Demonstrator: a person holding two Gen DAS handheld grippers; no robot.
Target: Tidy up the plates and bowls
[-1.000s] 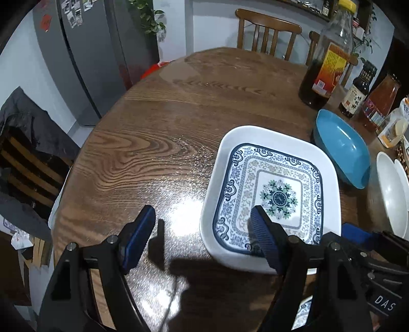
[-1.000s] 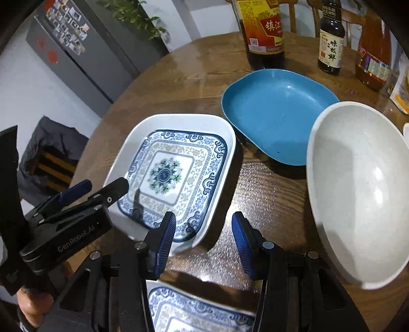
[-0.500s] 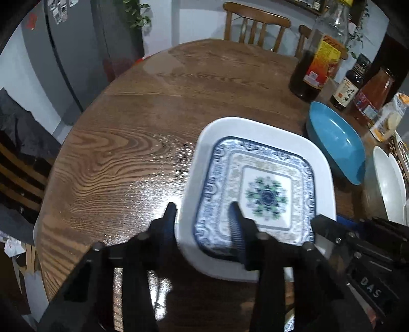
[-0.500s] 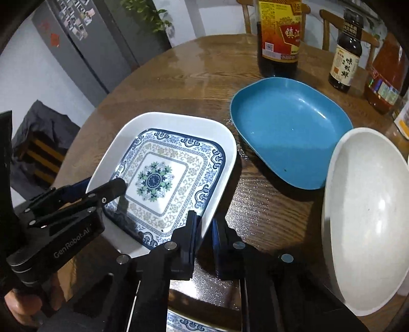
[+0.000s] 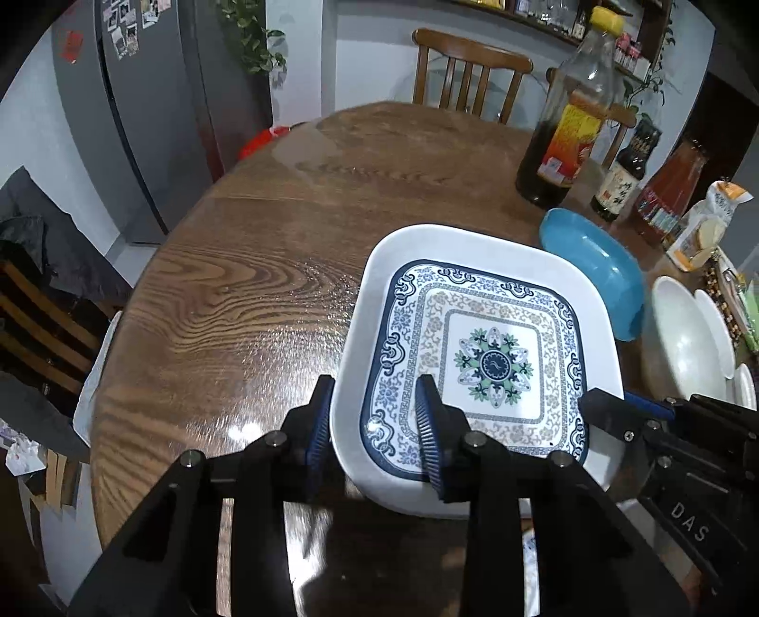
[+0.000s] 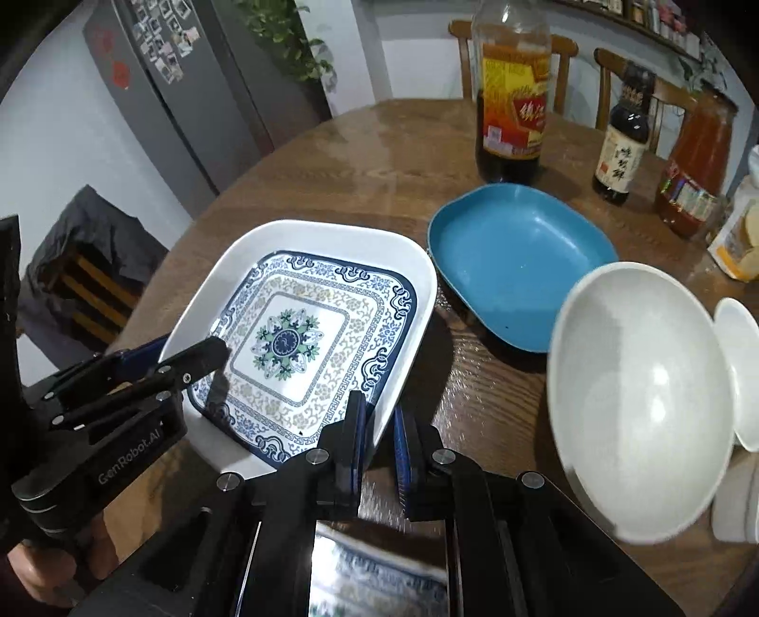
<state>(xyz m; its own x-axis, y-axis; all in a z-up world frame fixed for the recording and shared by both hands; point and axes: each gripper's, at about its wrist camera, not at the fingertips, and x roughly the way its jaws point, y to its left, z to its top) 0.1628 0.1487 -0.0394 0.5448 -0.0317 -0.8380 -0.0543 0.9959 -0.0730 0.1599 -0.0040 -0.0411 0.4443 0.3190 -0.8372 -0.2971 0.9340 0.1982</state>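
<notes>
walls: pale grey-white | fridge [image 5: 142, 118]: grey (photos stuck on it) | wooden chairs [image 5: 467, 71]: beyond round wooden table [image 5: 265, 266] | plant [image 6: 284, 42]: trailing beside fridge

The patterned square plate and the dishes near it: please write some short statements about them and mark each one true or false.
1. Both hand-held grippers grip the patterned square plate. True: the left hand-held gripper and the right hand-held gripper each clamp its near rim.
2. The blue dish holds food. False: it looks empty.
3. The white bowl is right of the blue dish in the right wrist view. True.
4. The bottles lie on their sides. False: the large dark bottle and its neighbours stand upright.
</notes>
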